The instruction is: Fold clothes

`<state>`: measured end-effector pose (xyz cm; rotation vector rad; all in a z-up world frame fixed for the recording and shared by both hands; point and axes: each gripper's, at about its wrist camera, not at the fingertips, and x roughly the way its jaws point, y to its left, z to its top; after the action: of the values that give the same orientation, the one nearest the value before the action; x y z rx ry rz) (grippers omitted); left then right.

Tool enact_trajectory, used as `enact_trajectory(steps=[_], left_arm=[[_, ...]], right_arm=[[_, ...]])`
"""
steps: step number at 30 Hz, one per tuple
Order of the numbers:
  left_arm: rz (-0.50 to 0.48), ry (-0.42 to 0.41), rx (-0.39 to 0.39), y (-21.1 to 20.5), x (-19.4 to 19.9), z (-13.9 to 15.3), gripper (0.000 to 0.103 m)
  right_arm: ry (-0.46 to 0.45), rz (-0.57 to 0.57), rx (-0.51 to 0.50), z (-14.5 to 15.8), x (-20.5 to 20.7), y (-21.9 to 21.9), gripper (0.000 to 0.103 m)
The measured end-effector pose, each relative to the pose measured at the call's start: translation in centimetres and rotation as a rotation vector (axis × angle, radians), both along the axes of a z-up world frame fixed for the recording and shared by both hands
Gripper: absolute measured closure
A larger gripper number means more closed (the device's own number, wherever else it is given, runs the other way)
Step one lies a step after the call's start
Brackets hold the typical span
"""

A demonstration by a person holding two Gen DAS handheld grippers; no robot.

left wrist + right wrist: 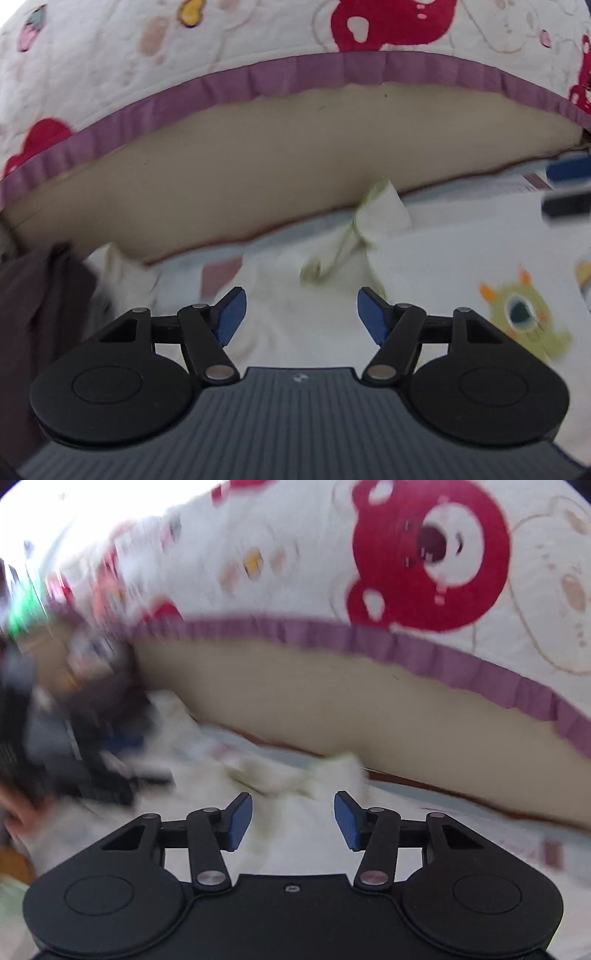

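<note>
A white garment [443, 280] with a green monster print [524, 317] and pale green trim [343, 251] lies rumpled on the surface below me. My left gripper [301, 314] hovers open just above its white cloth, nothing between the blue pads. In the right wrist view the same white garment [295, 823] spreads under my right gripper [293, 819], which is also open and holds nothing. The other gripper's blue and black fingers [567, 188] show at the right edge of the left wrist view, and blurred at the left in the right wrist view.
A quilt [258, 40] printed with red bears, edged in purple ruffle [332, 70], hangs over a beige mattress side [258, 166] straight ahead. A dark brown cloth [33, 317] lies at the left. Blurred clutter [55, 590] fills the far left of the right wrist view.
</note>
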<state>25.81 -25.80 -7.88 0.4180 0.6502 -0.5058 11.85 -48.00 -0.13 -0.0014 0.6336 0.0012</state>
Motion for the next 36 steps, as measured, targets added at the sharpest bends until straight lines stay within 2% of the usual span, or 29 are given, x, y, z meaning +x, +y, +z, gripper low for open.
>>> enact_trajectory(steps=[1, 3, 4, 5, 7, 9, 12, 13, 15, 16, 17, 18, 20, 21, 22, 23, 24, 25, 26, 27, 29, 31, 33, 34, 36], left_arm=[[-0.009, -0.021, 0.007, -1.0, 1.0, -0.7, 0.037], [-0.043, -0.068, 0.043, -2.8, 2.8, -2.3, 0.035], [-0.061, -0.084, 0.071, -3.6, 3.8, -3.2, 0.033], [-0.080, -0.092, 0.106, -4.4, 4.8, -4.1, 0.030], [-0.114, -0.076, 0.141, -5.1, 6.7, -5.9, 0.028], [-0.147, -0.050, 0.165, -5.5, 8.6, -7.6, 0.022], [-0.149, 0.016, 0.189, -5.1, 10.7, -9.9, 0.021], [-0.150, 0.039, 0.199, -4.8, 11.2, -10.5, 0.021], [-0.167, 0.074, 0.215, -3.9, 11.4, -11.5, 0.020], [-0.176, 0.074, 0.217, -3.5, 11.3, -11.9, 0.017], [-0.184, 0.062, 0.213, -2.9, 11.1, -12.2, 0.015], [-0.188, 0.046, 0.208, -2.5, 11.0, -12.4, 0.010], [-0.166, 0.006, 0.200, -2.2, 11.0, -12.7, 0.009], [-0.152, -0.010, 0.202, -2.3, 11.1, -12.8, 0.010], [-0.144, -0.016, 0.198, -2.4, 11.3, -12.7, 0.027], [-0.139, -0.013, 0.189, -2.5, 11.6, -12.4, 0.052], [-0.134, -0.011, 0.180, -2.7, 11.8, -12.1, 0.092], [-0.112, -0.018, 0.145, -2.6, 12.2, -11.4, 0.092], [-0.076, -0.030, 0.080, -2.4, 12.7, -10.4, 0.092], [-0.036, -0.018, -0.014, -1.9, 13.4, -9.3, 0.091], [0.061, 0.060, -0.245, -0.6, 15.2, -7.4, 0.081], [0.203, 0.192, -0.464, 0.8, 17.3, -7.0, 0.038], [0.275, 0.250, -0.547, 1.3, 18.5, -7.2, 0.035], [0.289, 0.261, -0.547, 1.3, 18.9, -7.4, 0.035], [0.279, 0.245, -0.465, 0.7, 18.8, -7.6, 0.035]], right_arm=[[0.017, 0.002, -0.057, -1.1, 0.9, -0.6, 0.048], [0.042, 0.031, -0.107, -2.8, 2.6, -2.2, 0.051], [0.055, 0.048, -0.125, -3.7, 3.5, -3.1, 0.058], [0.062, 0.062, -0.126, -4.3, 4.4, -3.5, 0.072], [0.068, 0.085, -0.103, -5.4, 6.2, -3.9, 0.081], [0.074, 0.109, -0.080, -6.5, 8.1, -4.2, 0.081], [0.083, 0.144, -0.045, -8.2, 10.9, -4.6, 0.081], [0.086, 0.156, -0.033, -8.7, 11.8, -4.8, 0.077], [0.092, 0.179, -0.010, -9.8, 13.6, -5.1, 0.055], [0.100, 0.171, -0.021, -10.4, 14.4, -5.0, 0.037], [0.114, 0.149, -0.048, -11.1, 15.1, -4.7, 0.033], [0.133, 0.114, -0.074, -11.9, 15.8, -4.6, 0.034], [0.164, 0.044, -0.089, -13.1, 17.0, -4.7, 0.037], [0.156, 0.034, -0.052, -13.4, 17.2, -5.1, 0.060], [0.135, 0.024, -0.003, -13.3, 17.2, -5.4, 0.097], [0.104, 0.014, 0.053, -13.1, 17.0, -5.9, 0.097], [0.053, -0.007, 0.092, -12.6, 16.6, -6.2, 0.097], [0.001, -0.030, 0.117, -12.0, 16.1, -6.5, 0.097], [-0.040, -0.046, 0.141, -11.3, 15.8, -6.9, 0.097], [-0.067, -0.070, 0.163, -10.8, 15.7, -7.3, 0.097], [-0.097, -0.130, 0.204, -10.0, 15.8, -8.3, 0.097], [-0.117, -0.172, 0.223, -9.4, 16.0, -8.9, 0.096], [-0.105, -0.149, 0.196, -9.4, 16.3, -8.6, 0.095], [-0.093, -0.114, 0.191, -9.5, 16.5, -8.4, 0.093], [-0.098, -0.060, 0.164, -9.4, 16.0, -8.1, 0.094]])
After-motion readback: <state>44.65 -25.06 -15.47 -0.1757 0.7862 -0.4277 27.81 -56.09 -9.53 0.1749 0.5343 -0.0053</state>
